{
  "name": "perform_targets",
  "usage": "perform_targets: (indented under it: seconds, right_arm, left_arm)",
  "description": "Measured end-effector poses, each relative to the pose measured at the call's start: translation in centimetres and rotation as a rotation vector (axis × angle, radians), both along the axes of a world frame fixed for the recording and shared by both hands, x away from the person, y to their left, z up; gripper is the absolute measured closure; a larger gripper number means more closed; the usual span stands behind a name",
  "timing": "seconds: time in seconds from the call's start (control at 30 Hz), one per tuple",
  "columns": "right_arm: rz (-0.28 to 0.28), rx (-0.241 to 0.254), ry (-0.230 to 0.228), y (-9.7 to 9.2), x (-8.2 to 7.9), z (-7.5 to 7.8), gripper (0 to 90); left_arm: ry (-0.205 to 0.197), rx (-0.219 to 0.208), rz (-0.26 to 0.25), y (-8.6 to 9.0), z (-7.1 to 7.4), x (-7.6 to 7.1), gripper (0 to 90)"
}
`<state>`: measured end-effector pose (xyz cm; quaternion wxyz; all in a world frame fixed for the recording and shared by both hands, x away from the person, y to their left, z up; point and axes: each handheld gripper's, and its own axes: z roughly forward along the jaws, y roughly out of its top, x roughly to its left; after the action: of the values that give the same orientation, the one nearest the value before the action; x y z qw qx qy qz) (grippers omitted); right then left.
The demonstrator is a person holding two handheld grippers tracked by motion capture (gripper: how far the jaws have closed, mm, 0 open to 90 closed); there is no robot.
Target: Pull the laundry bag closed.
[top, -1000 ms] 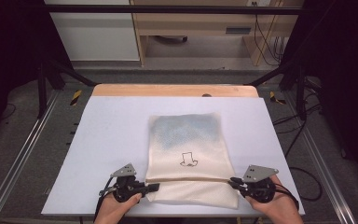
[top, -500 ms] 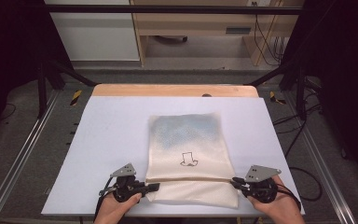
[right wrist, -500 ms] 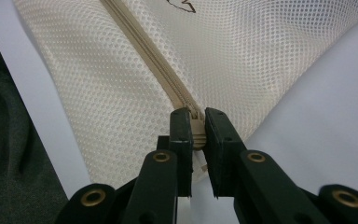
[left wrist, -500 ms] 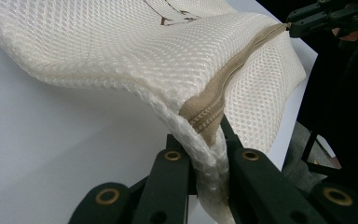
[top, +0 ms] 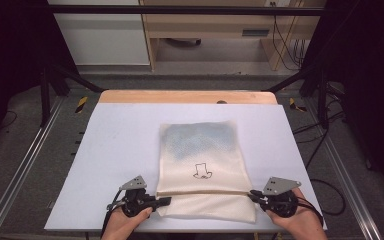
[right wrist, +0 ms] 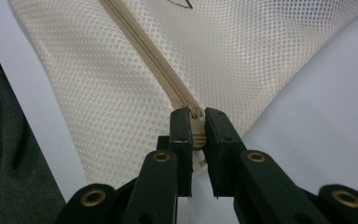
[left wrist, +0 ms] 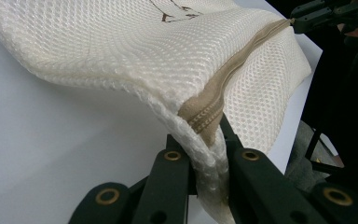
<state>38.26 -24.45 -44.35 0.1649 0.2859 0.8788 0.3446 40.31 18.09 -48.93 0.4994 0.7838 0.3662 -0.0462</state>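
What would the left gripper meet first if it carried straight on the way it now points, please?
The mesh bag itself: the left gripper is already shut on the bag's edge at the zipper end. Further along that line, past the bag, is probably the right gripper, though depth is hard to judge.

The table (top: 115, 150) has a pale, bluish-white top with a strip of bare wood along its far edge. A cream mesh bag (top: 200, 150) lies flat on it, a little right of centre and toward the near edge. The bag's far part looks grey-blue, perhaps from something inside. A small dark outline drawing (top: 202, 171) sits on its middle, and a tan zipper (top: 205, 191) runs across it near the front. The bag's near left corner is lifted off the top.
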Motion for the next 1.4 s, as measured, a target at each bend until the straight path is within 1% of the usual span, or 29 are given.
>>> perform_targets:
  seconds: [0.2, 0.27, 0.4, 0.73, 0.77, 0.83, 0.9, 0.97, 1.03, 1.1, 1.13, 1.17, 1.2, 1.23, 1.27, 1.3, 1.33, 1.37, 1.4]
  right_arm:
    - [-0.007, 0.008, -0.002, -0.4, -0.2, 0.1, 82.1]
    - [-0.012, 0.014, -0.002, -0.5, -0.2, 0.0, 82.1]
    - [-0.008, 0.000, 0.001, -0.5, -0.2, -0.2, 82.1]
    - [-0.016, 0.000, 0.000, -0.5, -0.2, -0.2, 82.0]
    - [-0.019, 0.008, 0.005, -0.5, -0.2, -0.2, 82.0]
    - [-0.023, 0.019, 0.017, -0.4, -0.2, -0.4, 81.8]
    - [-0.010, 0.048, 0.023, -0.3, -0.2, -0.7, 80.7]
    - [0.009, 0.063, 0.027, -0.1, -0.3, -0.8, 74.7]
    - [0.012, 0.074, 0.013, 0.1, -0.4, -0.8, 68.6]
    - [0.009, 0.088, 0.001, 0.2, -0.4, -0.6, 61.4]
    - [0.009, 0.088, 0.001, 0.2, -0.4, -0.6, 61.4]
    - [0.003, 0.099, -0.003, 0.2, -0.5, -0.5, 57.8]
    - [-0.005, 0.109, -0.009, 0.2, -0.4, -0.5, 53.1]
    - [-0.024, 0.122, -0.016, 0.3, -0.4, -0.4, 45.0]
    - [-0.031, 0.124, -0.024, 0.3, -0.3, -0.4, 41.1]
    - [-0.041, 0.130, -0.027, 0.4, -0.3, -0.3, 36.8]
    - [-0.041, 0.130, -0.027, 0.4, -0.3, -0.3, 36.8]
    - [-0.065, 0.128, -0.056, 0.8, -0.3, -0.2, 28.2]
    - [-0.071, 0.127, -0.069, 0.9, -0.3, -0.1, 25.5]
  left_arm:
    - [-0.005, -0.004, -0.006, -0.1, 0.1, -0.1, 86.3]
    - [-0.006, 0.001, -0.006, -0.1, 0.1, -0.1, 86.2]
    - [-0.005, 0.005, -0.005, -0.1, 0.1, 0.0, 86.2]
    - [-0.004, 0.006, -0.006, -0.2, 0.0, -0.1, 85.9]
    - [-0.002, 0.006, -0.011, -0.2, 0.1, -0.1, 84.9]
    - [-0.003, 0.014, 0.014, -0.2, 0.1, -0.2, 76.6]
    - [-0.005, 0.007, 0.025, -0.1, 0.4, -0.4, 72.0]
    - [-0.020, 0.018, 0.050, -0.1, 0.7, -0.7, 63.8]
    - [-0.033, 0.035, 0.071, 0.0, 1.0, -1.0, 54.9]
    - [-0.041, 0.038, 0.104, 0.4, 1.4, -1.3, 46.3]
    - [-0.041, 0.038, 0.104, 0.4, 1.4, -1.3, 42.7]
    - [-0.055, 0.055, 0.117, 0.6, 1.6, -1.5, 42.7]
    - [-0.062, 0.062, 0.125, 0.7, 1.8, -1.6, 38.6]
    - [-0.082, 0.066, 0.158, 1.2, 2.2, -1.8, 32.7]
    - [-0.098, 0.073, 0.179, 1.4, 2.4, -1.9, 30.1]
    - [-0.117, 0.088, 0.193, 1.5, 2.6, -1.9, 25.5]
    - [-0.117, 0.088, 0.193, 1.5, 2.6, -1.9, 22.7]
    - [-0.144, 0.104, 0.221, 1.8, 3.0, -1.9, 20.7]
    - [-0.149, 0.109, 0.231, 1.9, 3.1, -1.9, 18.6]
